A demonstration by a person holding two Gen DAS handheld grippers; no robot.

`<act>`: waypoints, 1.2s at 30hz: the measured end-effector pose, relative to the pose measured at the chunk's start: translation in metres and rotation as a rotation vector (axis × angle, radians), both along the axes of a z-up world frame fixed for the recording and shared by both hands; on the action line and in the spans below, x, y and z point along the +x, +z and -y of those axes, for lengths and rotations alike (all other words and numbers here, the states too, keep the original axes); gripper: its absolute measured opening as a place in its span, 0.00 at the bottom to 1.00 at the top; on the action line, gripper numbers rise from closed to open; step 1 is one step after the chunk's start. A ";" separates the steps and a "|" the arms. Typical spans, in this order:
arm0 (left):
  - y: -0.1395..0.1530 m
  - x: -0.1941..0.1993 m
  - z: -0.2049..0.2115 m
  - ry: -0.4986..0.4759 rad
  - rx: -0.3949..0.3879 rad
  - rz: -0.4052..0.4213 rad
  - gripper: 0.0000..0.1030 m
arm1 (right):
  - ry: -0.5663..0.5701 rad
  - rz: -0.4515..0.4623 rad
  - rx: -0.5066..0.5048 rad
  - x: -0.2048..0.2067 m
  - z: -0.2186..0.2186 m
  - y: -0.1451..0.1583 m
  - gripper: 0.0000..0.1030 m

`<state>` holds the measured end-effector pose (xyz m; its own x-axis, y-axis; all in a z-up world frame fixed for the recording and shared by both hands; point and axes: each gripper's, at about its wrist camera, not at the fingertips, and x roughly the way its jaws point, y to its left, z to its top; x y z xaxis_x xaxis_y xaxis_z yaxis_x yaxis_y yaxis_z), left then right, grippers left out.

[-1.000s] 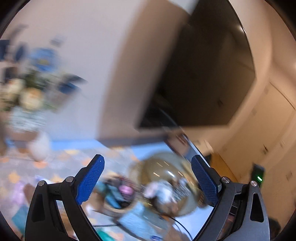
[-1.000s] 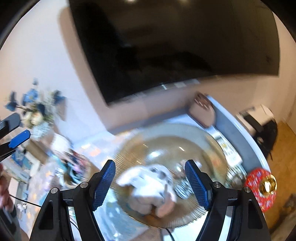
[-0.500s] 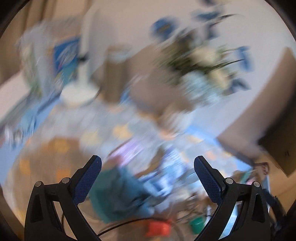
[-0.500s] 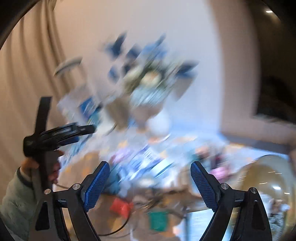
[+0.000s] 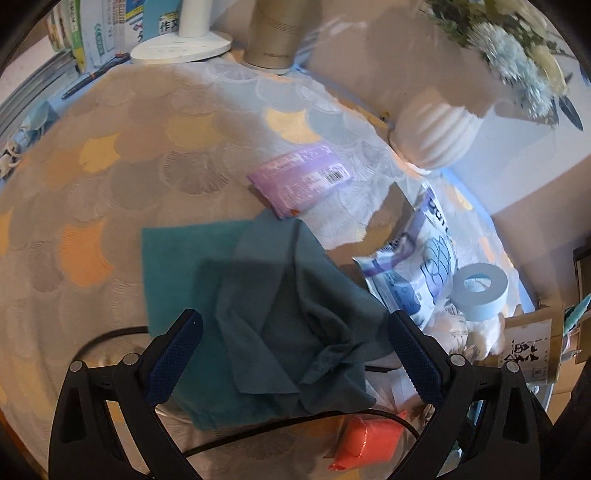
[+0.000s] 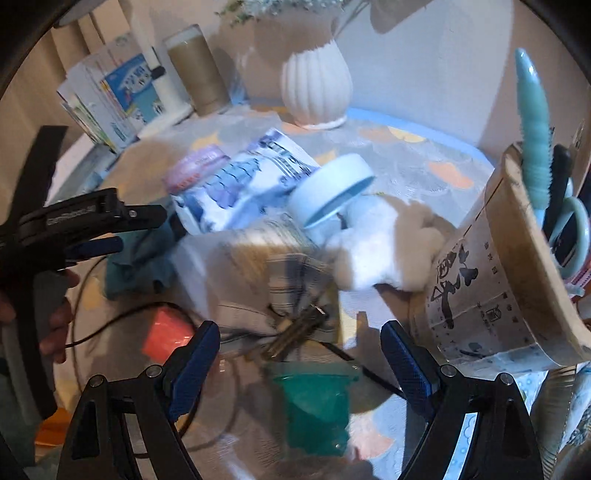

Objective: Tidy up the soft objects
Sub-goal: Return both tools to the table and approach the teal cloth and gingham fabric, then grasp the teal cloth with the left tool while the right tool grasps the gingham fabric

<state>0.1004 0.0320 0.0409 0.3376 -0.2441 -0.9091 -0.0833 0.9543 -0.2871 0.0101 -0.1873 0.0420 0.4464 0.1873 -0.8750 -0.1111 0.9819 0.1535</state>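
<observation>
A crumpled dark teal cloth [image 5: 291, 317] lies on a flat lighter teal cloth [image 5: 173, 266] on the patterned tablecloth. My left gripper [image 5: 291, 358] is open and empty, just above the crumpled cloth. A white plush toy [image 6: 384, 251] lies by a pale blue tape roll [image 6: 332, 188] and a blue-white soft pack [image 6: 240, 184]. A purple tissue pack [image 5: 299, 179] lies beyond the cloths. My right gripper [image 6: 299, 365] is open and empty, above a striped fabric [image 6: 273, 280] with keys [image 6: 299, 325] and a green packet [image 6: 314, 402]. The left gripper [image 6: 110, 229] shows at the left of the right wrist view.
A white ribbed vase [image 6: 316, 86] stands at the back. A tan pen holder [image 6: 509, 280] with scissors stands at right. Books [image 5: 92, 29], a lamp base [image 5: 181, 48] and a beige cylinder [image 5: 273, 33] line the far edge. An orange packet [image 5: 365, 439] and black cable [image 5: 258, 435] lie near.
Both grippers have swung from the wall and gold plate on the right down to the cluttered tabletop on the left. Both stay open and empty.
</observation>
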 end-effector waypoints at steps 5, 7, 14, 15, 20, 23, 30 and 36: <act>-0.003 -0.008 0.014 -0.046 0.075 0.009 0.94 | 0.036 -0.043 -0.035 0.008 -0.007 -0.015 0.86; -0.004 -0.009 0.020 -0.060 0.122 0.021 0.80 | 0.057 -0.046 -0.091 0.010 -0.015 -0.022 0.86; -0.004 -0.015 0.021 -0.032 0.248 0.061 0.17 | 0.176 0.053 -0.182 -0.002 -0.037 -0.021 0.33; -0.003 -0.014 0.015 -0.007 0.213 0.056 0.15 | 0.191 0.069 -0.182 -0.004 -0.038 -0.018 0.29; 0.007 -0.014 0.007 0.042 0.154 0.086 0.11 | 0.198 0.124 -0.127 -0.012 -0.031 0.003 0.18; 0.017 -0.012 0.003 0.054 0.099 0.118 0.11 | 0.177 0.145 -0.088 -0.013 -0.025 0.016 0.18; 0.057 -0.020 -0.001 0.101 0.055 0.237 0.11 | 0.130 0.182 -0.019 -0.019 -0.011 0.045 0.18; 0.086 -0.023 0.002 0.119 0.071 0.313 0.11 | 0.079 0.267 0.007 -0.032 0.002 0.078 0.18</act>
